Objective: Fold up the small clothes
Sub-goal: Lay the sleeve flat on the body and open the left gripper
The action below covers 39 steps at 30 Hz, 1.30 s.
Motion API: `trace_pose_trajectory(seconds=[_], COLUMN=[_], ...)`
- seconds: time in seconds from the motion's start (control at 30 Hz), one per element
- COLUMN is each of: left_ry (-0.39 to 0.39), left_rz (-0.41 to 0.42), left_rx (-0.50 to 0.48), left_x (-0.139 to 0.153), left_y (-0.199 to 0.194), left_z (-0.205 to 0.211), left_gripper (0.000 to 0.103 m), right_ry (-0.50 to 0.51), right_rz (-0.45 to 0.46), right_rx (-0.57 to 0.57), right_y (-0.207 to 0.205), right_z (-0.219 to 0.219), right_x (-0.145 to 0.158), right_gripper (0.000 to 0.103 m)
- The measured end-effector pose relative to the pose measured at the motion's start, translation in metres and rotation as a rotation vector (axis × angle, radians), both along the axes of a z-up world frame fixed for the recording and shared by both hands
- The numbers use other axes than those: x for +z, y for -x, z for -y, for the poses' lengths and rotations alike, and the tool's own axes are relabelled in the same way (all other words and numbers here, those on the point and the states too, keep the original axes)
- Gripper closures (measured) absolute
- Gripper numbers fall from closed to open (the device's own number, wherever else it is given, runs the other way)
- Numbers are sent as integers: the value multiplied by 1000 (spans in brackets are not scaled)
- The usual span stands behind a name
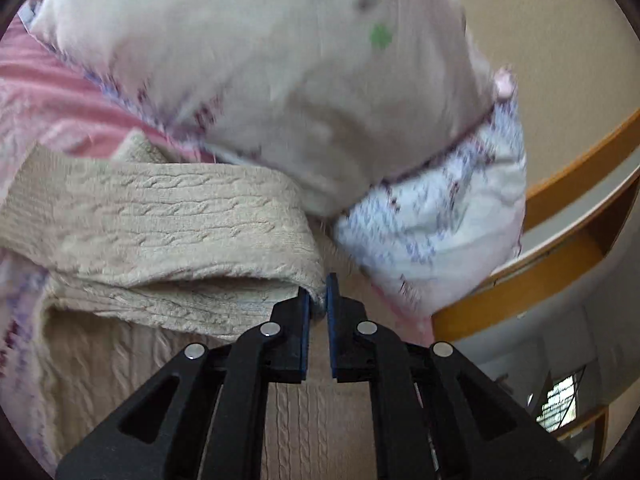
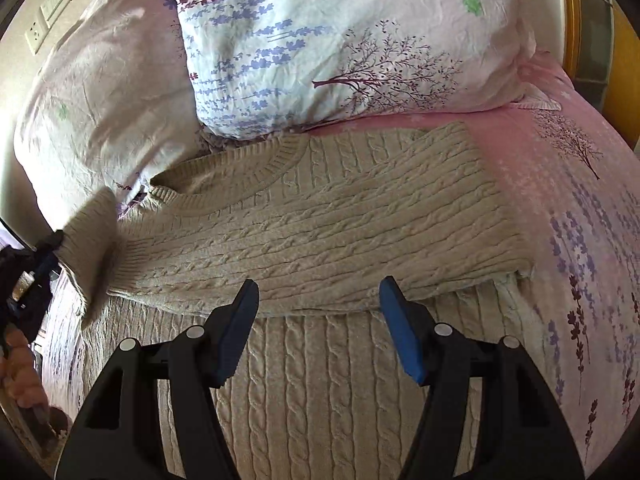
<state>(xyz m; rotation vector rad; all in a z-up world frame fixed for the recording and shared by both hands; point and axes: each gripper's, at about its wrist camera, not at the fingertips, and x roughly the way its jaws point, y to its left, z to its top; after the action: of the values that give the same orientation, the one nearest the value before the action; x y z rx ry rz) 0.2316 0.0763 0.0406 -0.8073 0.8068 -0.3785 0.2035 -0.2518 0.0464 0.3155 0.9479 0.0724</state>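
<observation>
Pink bedsheet [image 2: 560, 208], 2 pillows [image 2: 320, 40]; left gripper [image 1: 318, 300] pinches sweater [image 2: 320, 216]; right gripper [image 2: 316, 312] agape, empty.

No legible text, label, brand, number or sign is to be found in either view. Only printed motifs are carried by the pillow [image 2: 360, 40] beyond the fingers: lavender sprigs, a tree and a small green flower, none with lettering. The wall plates [image 2: 48, 16], far up and left of the fingers, are seen blank, with nothing written on them.
</observation>
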Motion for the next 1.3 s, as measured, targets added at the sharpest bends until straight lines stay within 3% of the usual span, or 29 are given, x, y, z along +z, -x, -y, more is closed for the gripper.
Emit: trace_pose_trajectory(seconds=[0.1,0.2,0.3,0.4,0.57,0.67,0.77,0.87,0.97,1.03,1.1,1.2,1.3], left_ry=[-2,80,101,102,160,129,63,22,-53,-151,-236,-216,-245], left_rz=[-138,-175,-159,-160,-225,-187,-59,41,68,45,44,47,95], left_rx=[-59,-41,44,153,328,349,247,58,-221,-383,-489,-572,-507], left_x=[-44,-62,-56,-50,-56,-39,-5,19,21,9,-4,-10,3], left_y=[-9,-5,2,1,-1,-5,-14,-27,-38,-37,-30,-21,-15], left_z=[25,16,-9,-39,-88,-86,-49,14,96,146,178,181,143], left_gripper=[95,92,78,74,74,87,90,91,89,76,71,68,62], right_ry=[-7,-3,-12,-21,-23,-26,-30,-39,-45,-50,-58,-90,-155], right_rz=[-12,-12,-10,-5,-5,4,21,37,43,41,36,39,58], right_rx=[-13,-20,-25,-22,-13,-24,-45,-75,-114,-140,-168,-180,-137], right_y=[2,5,4,5,5,8,10,12,15,16,18,19,16], right_z=[7,12,14,13,11,16,26,39,54,65,76,87,87], right_x=[-5,-6,-6,-6,-7,-6,-2,1,2,1,0,2,9], right_gripper=[38,38,38,38,38,38,38,38,38,39,39,40,50])
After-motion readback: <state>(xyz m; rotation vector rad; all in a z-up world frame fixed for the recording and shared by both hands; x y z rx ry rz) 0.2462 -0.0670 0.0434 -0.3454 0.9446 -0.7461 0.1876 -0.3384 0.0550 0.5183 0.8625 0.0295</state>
